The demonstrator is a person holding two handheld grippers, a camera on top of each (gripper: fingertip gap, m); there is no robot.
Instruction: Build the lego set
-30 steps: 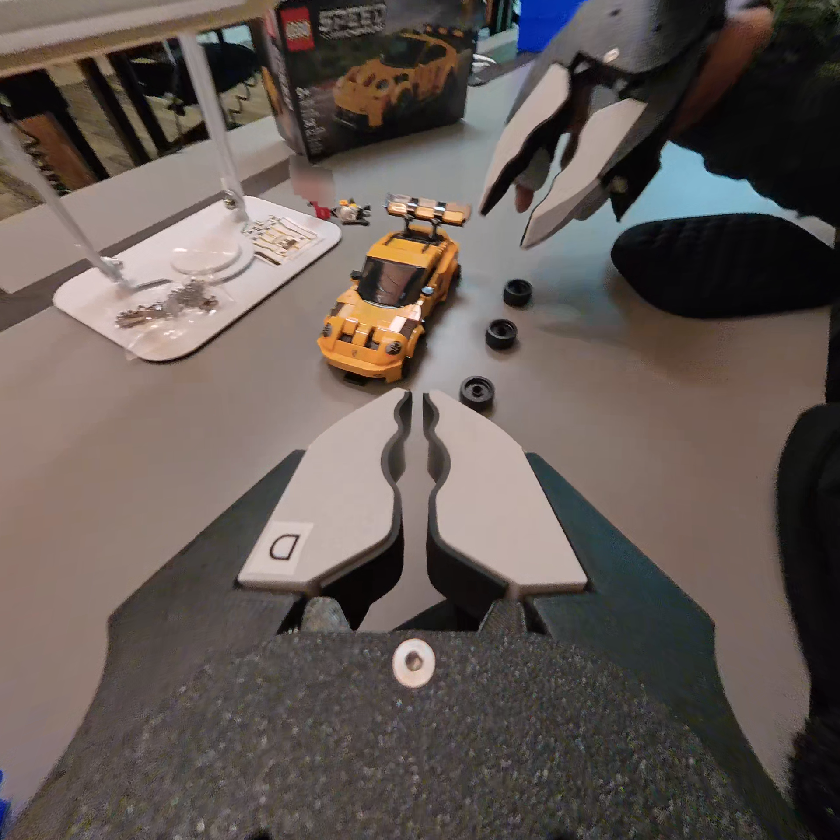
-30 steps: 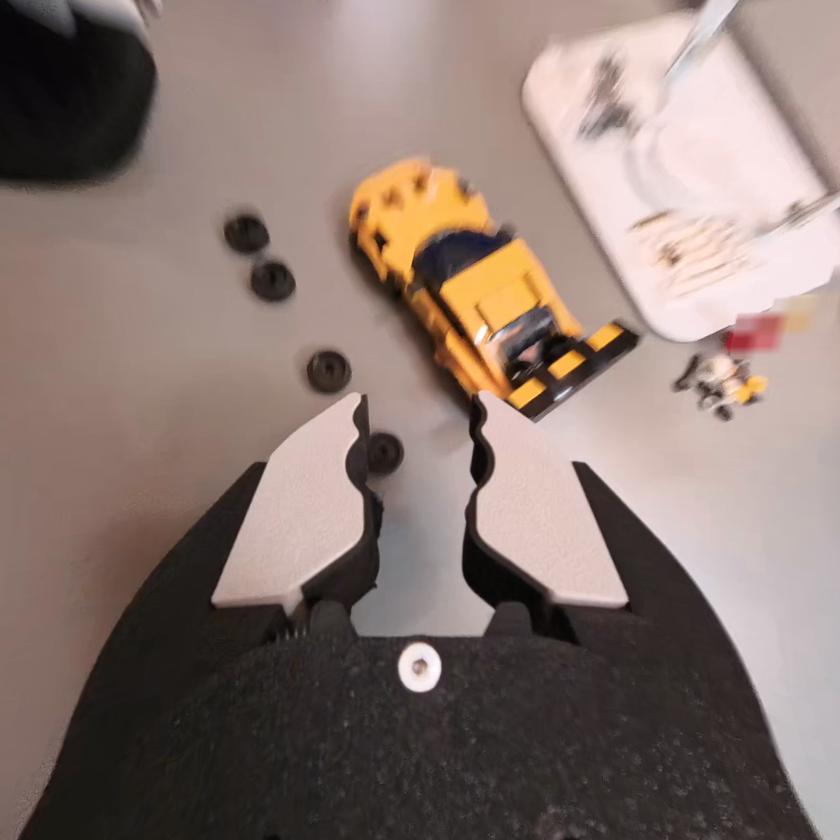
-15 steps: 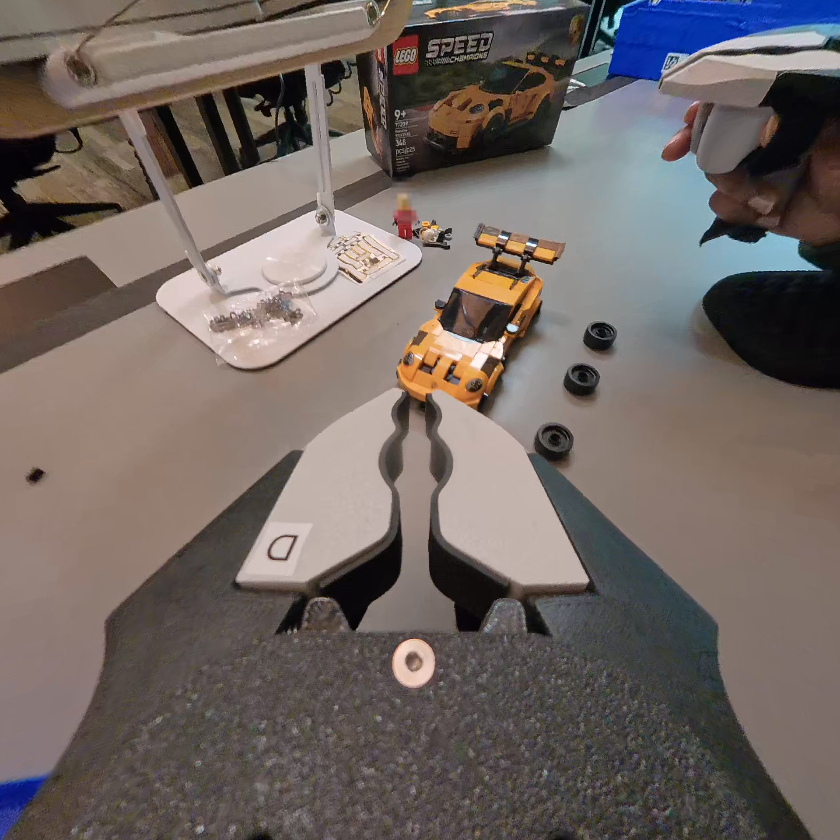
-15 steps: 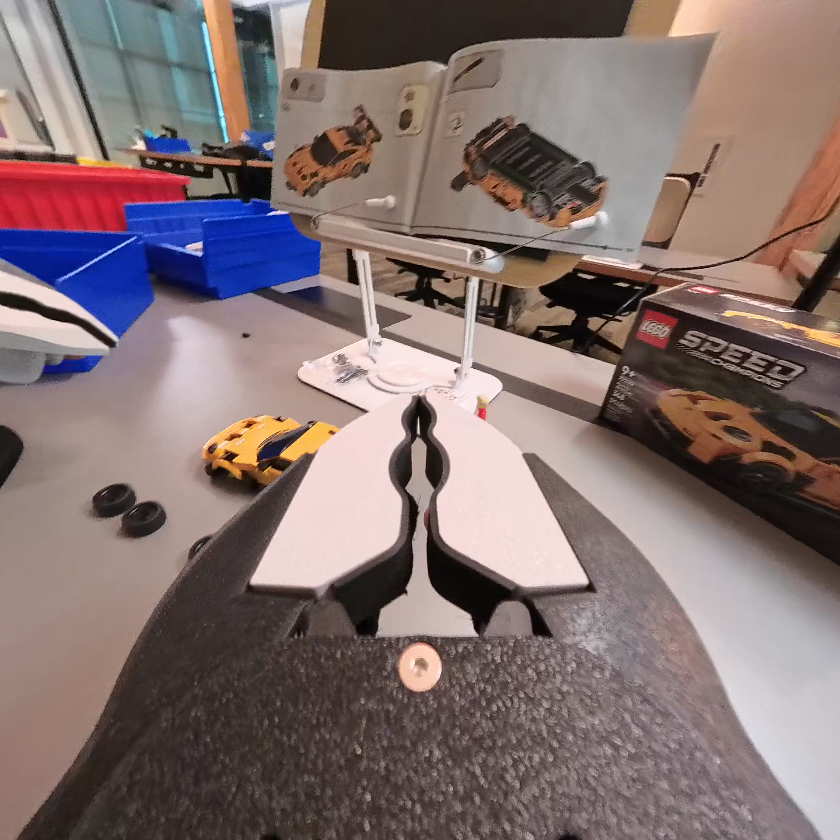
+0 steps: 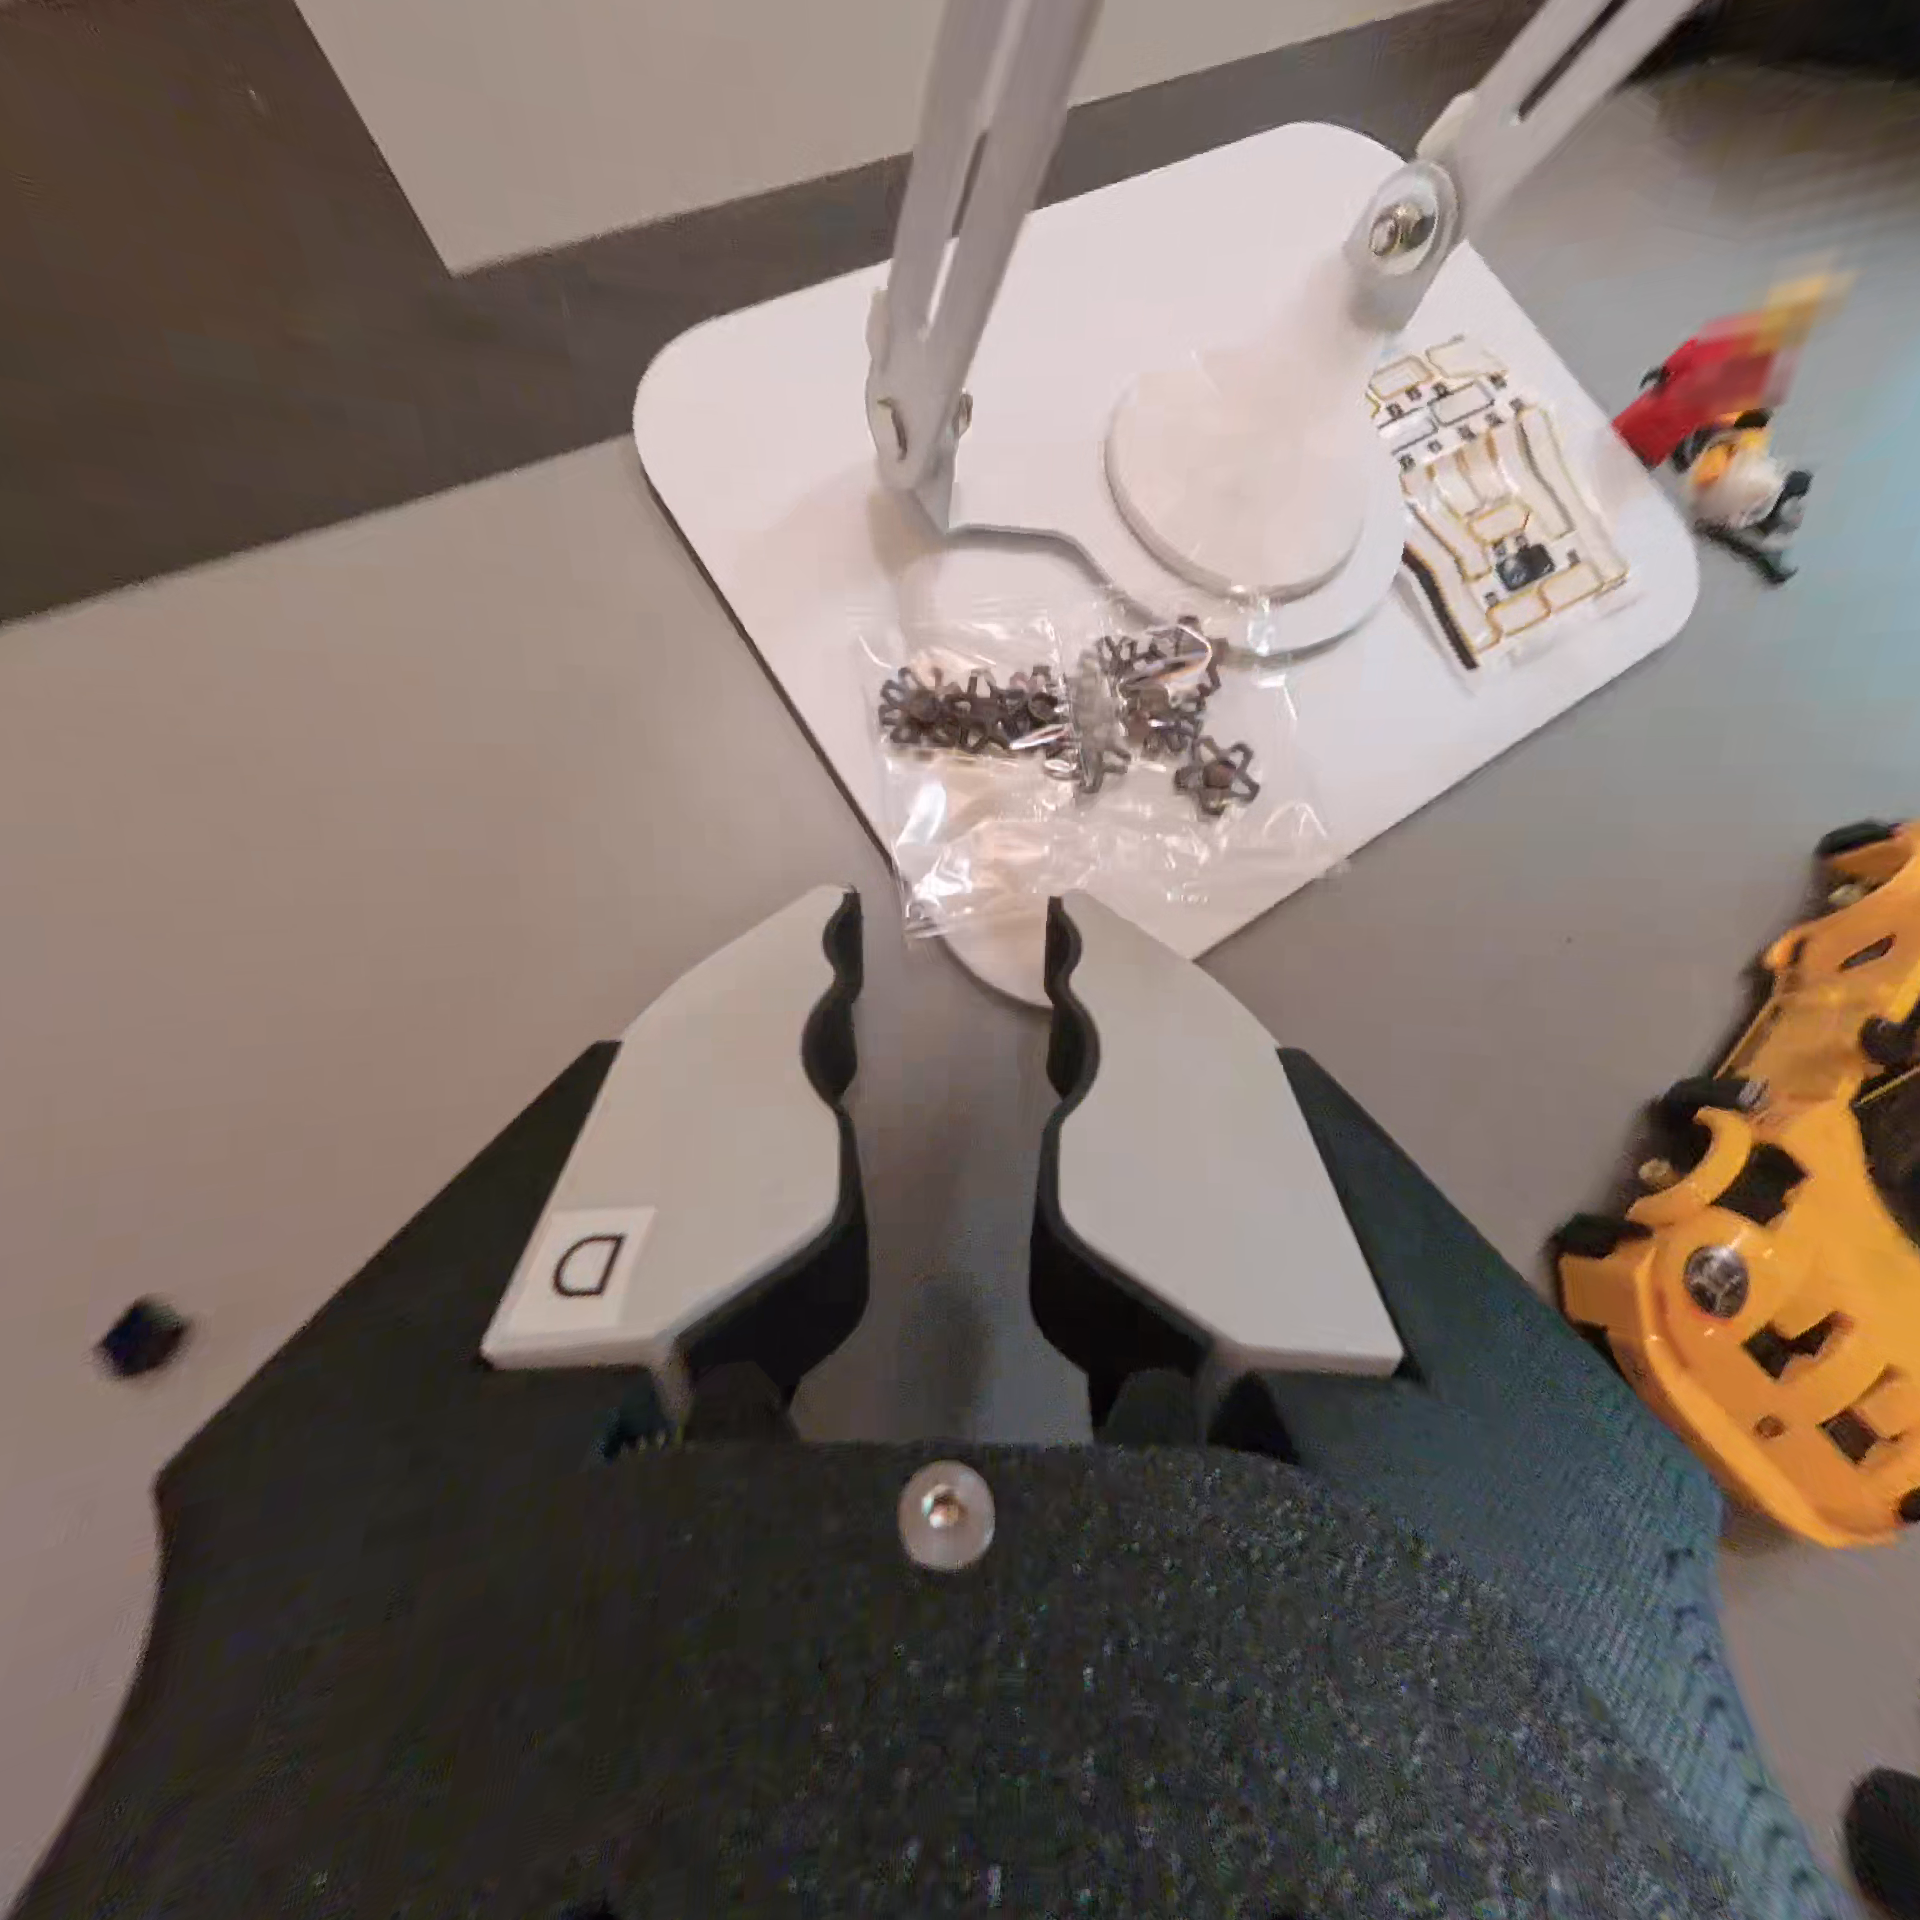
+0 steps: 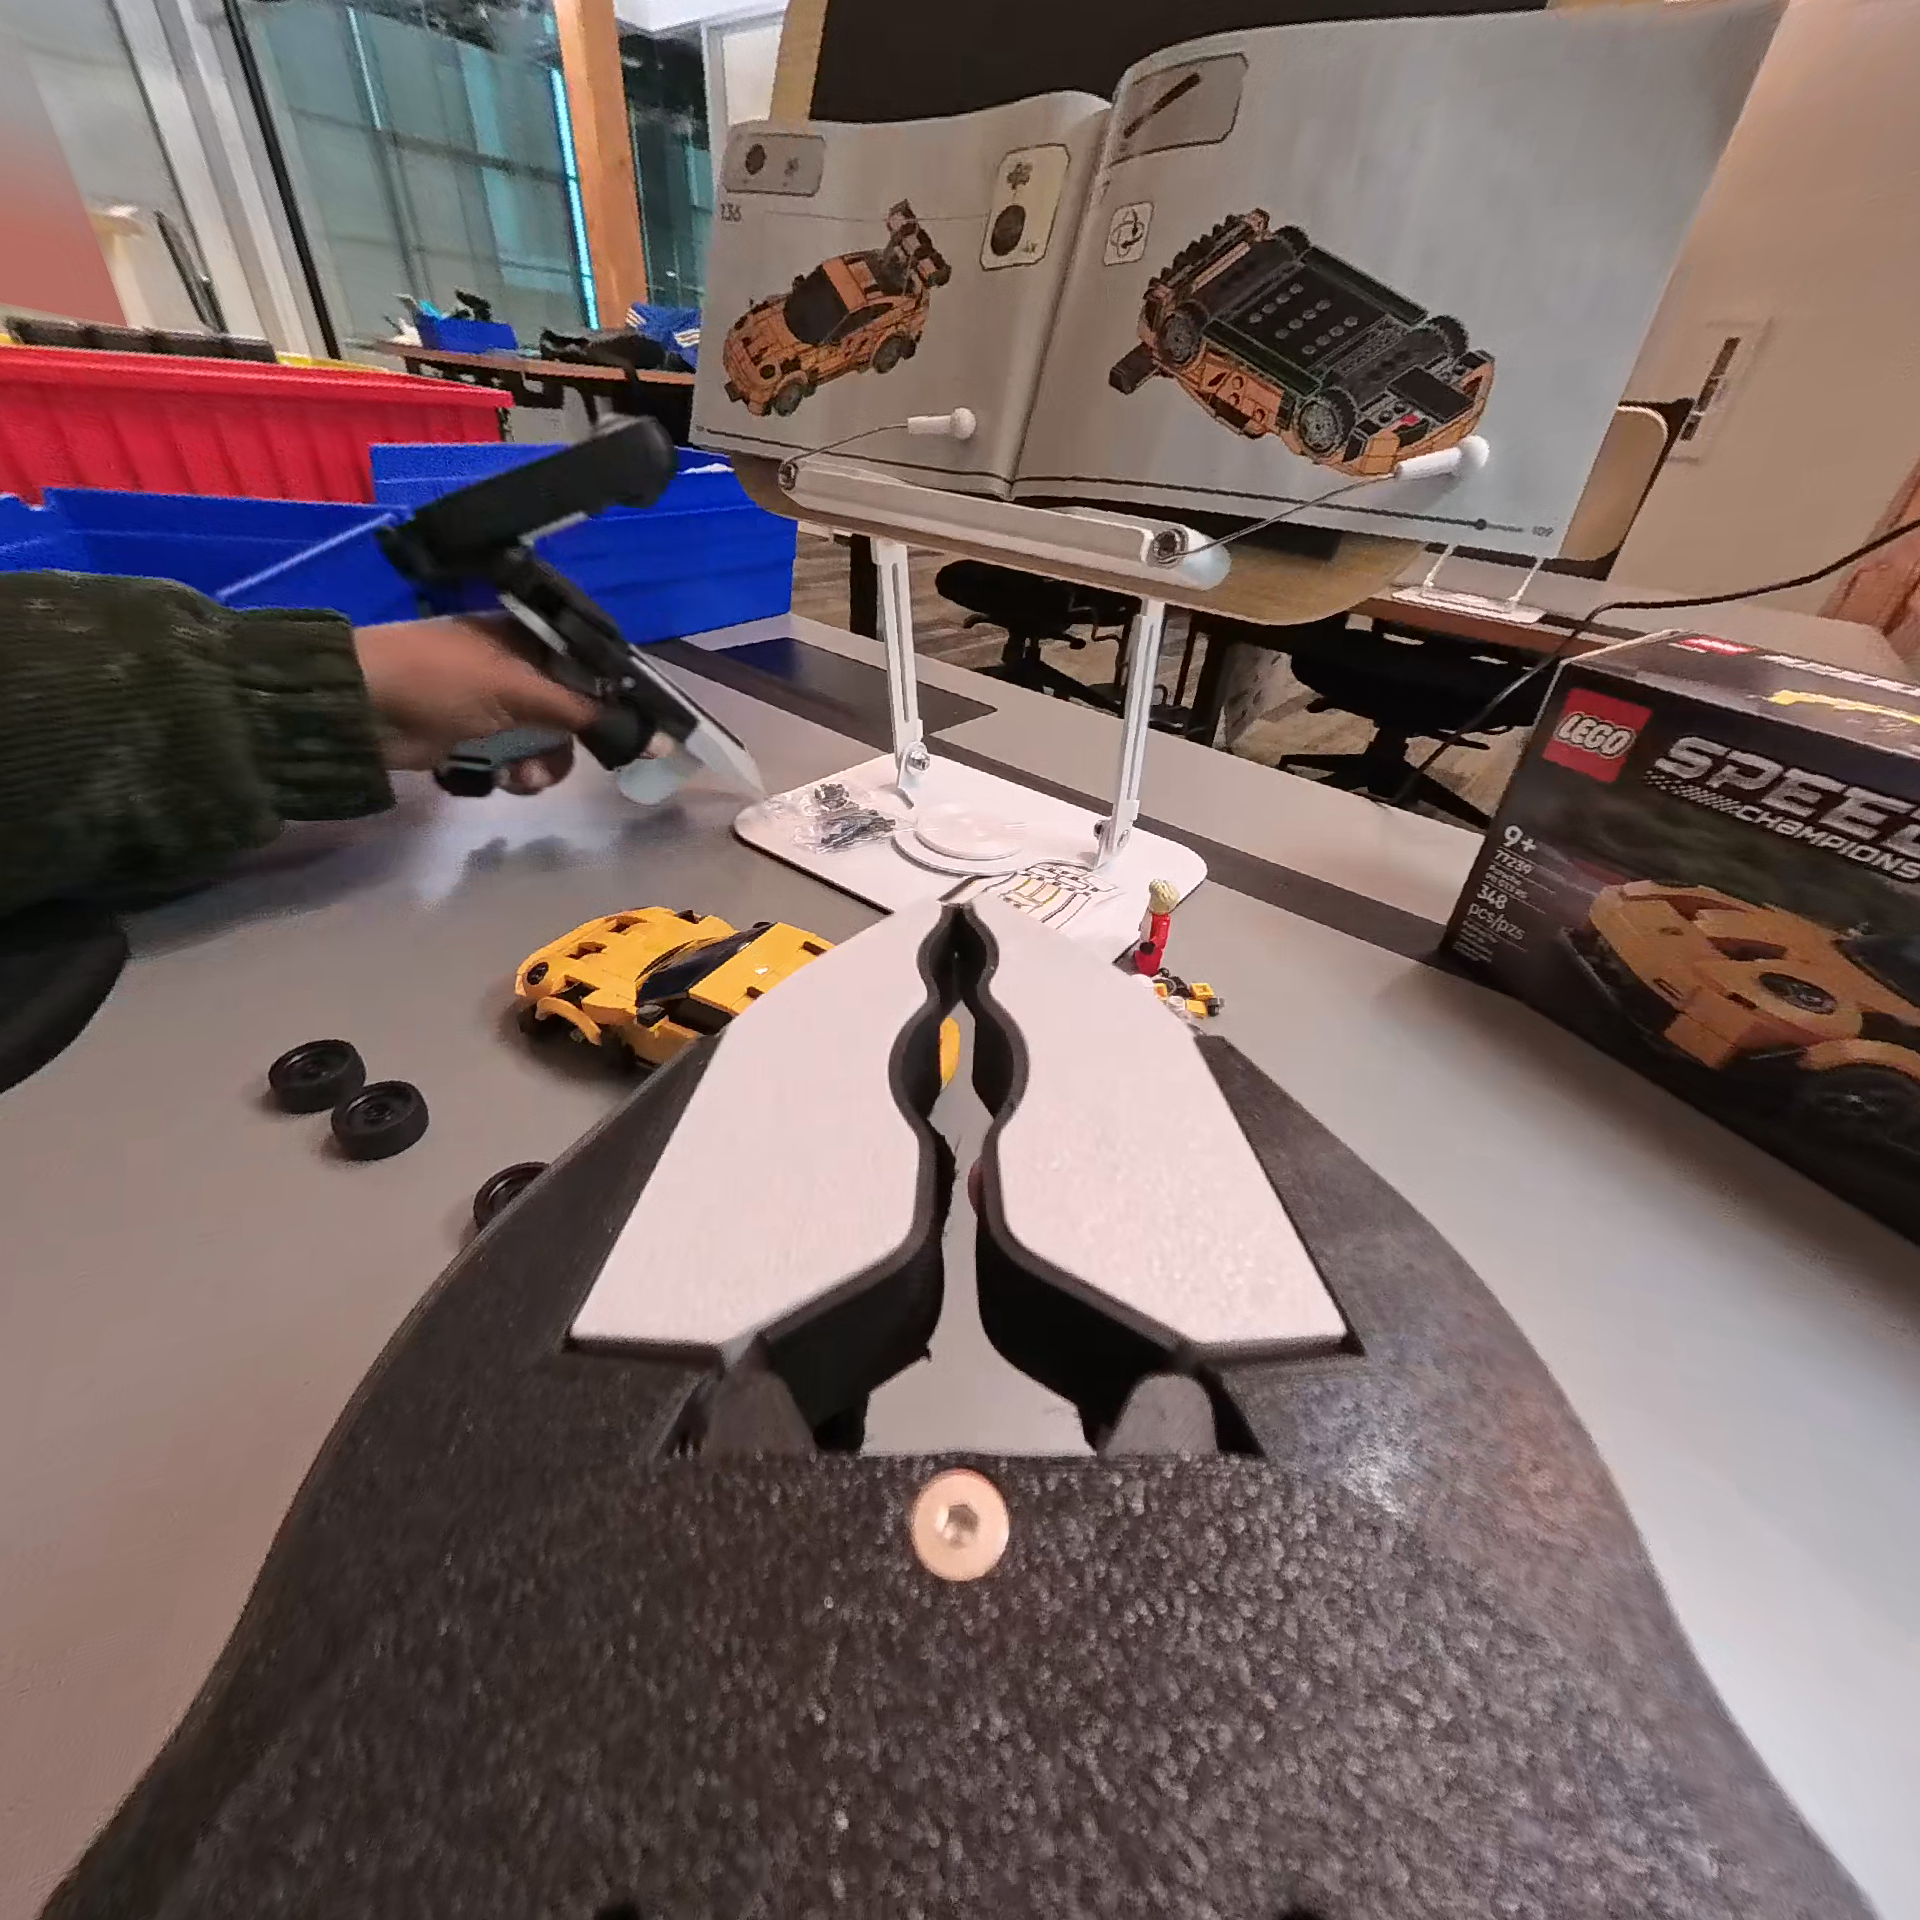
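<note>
Left gripper (image 5: 951, 951), fingers parted, sits just short of the clear parts bag (image 5: 1081, 769) on the white stand base (image 5: 748, 436); the stand's two uprights (image 5: 951, 239) block the way beyond it. Bare grey table (image 5: 364, 831) to its left; yellow car (image 5: 1787, 1247) crowds its right. Ahead of the right gripper (image 6: 961, 920): car and base.

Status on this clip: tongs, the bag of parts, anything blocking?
Left tongs open at clear parts bag on white stand base. Right tongs shut, empty. Yellow car wheelless. Nothing blocking.
</note>
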